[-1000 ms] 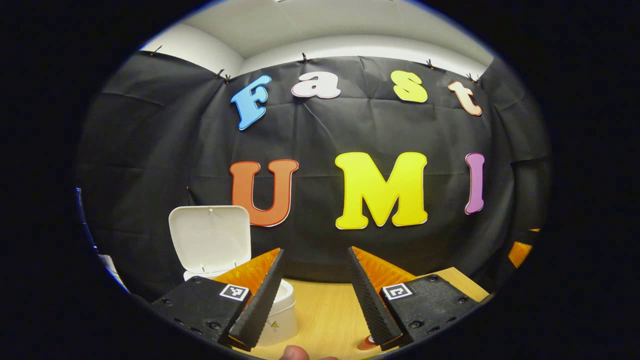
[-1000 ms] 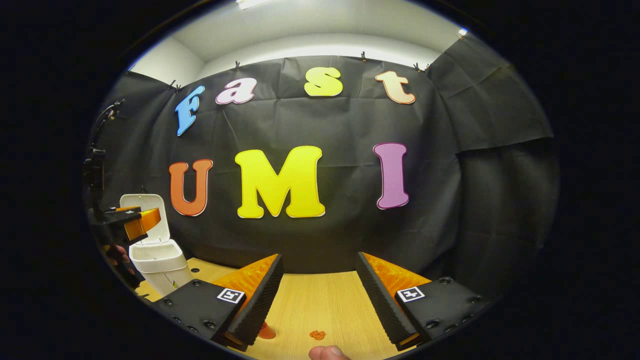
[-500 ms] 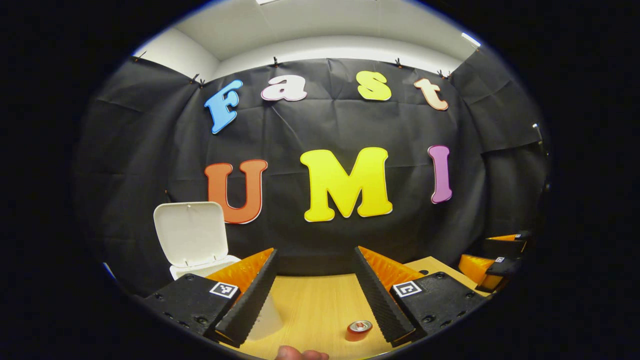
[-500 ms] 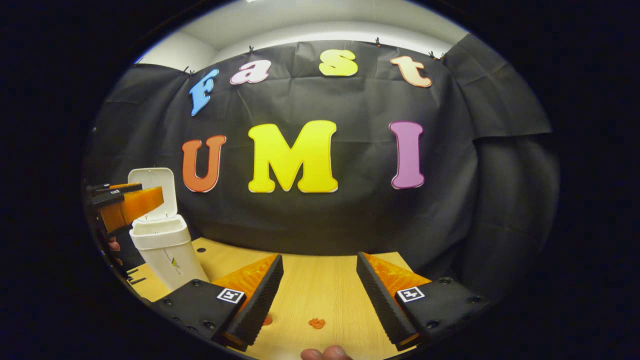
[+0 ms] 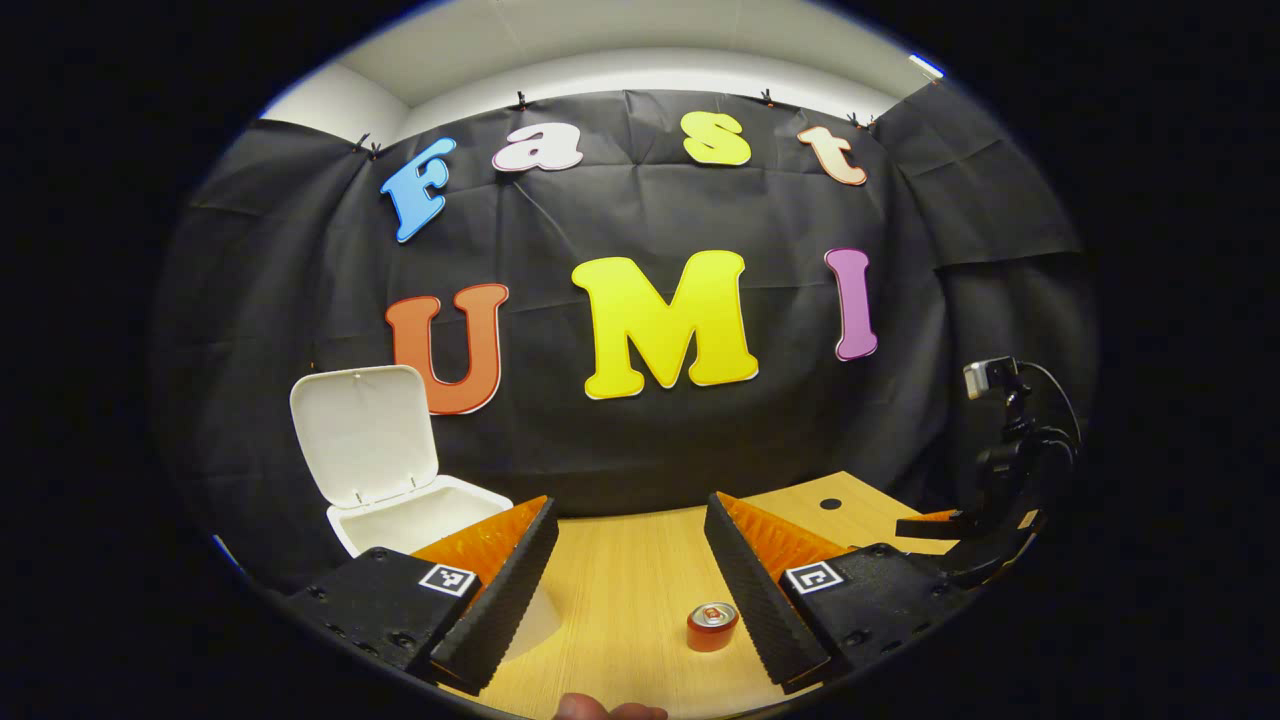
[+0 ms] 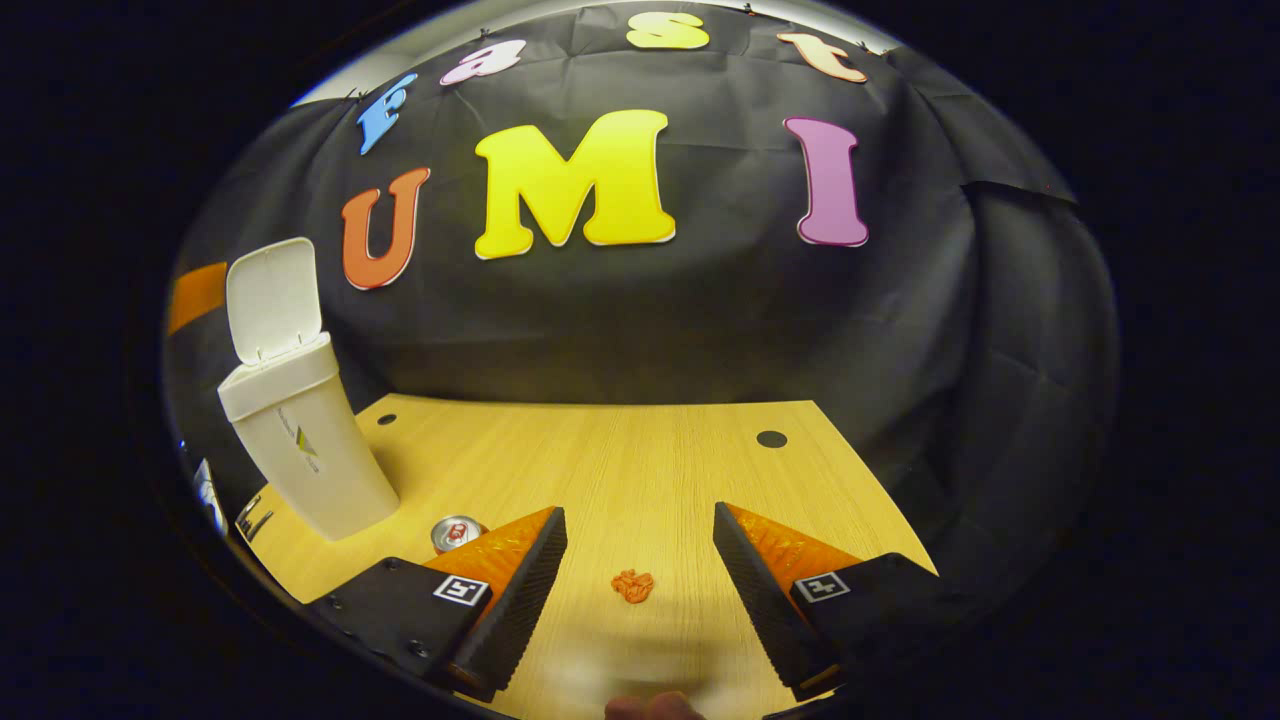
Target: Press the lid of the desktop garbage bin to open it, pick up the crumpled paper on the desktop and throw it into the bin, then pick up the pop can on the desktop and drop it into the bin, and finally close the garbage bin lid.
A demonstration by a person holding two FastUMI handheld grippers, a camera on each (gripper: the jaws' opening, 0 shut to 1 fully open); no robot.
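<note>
Bin [image 6: 300,440] lid [image 6: 272,297] up. Crumpled paper [image 6: 632,585] and pop can [image 6: 456,532] both on surface [image 6: 640,460], not binned. Right hand-held gripper [image 6: 640,600] spread wide, empty, paper between fingers; left hand-held gripper [image 5: 625,590] wide, empty.

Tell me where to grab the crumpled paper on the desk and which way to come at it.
Take the crumpled paper across its whole lump, coming straight down from above. It is a small, low wad lying flat on the table, so there is probably no side to get under. The right gripper is open with the wad between its fingers.
</note>
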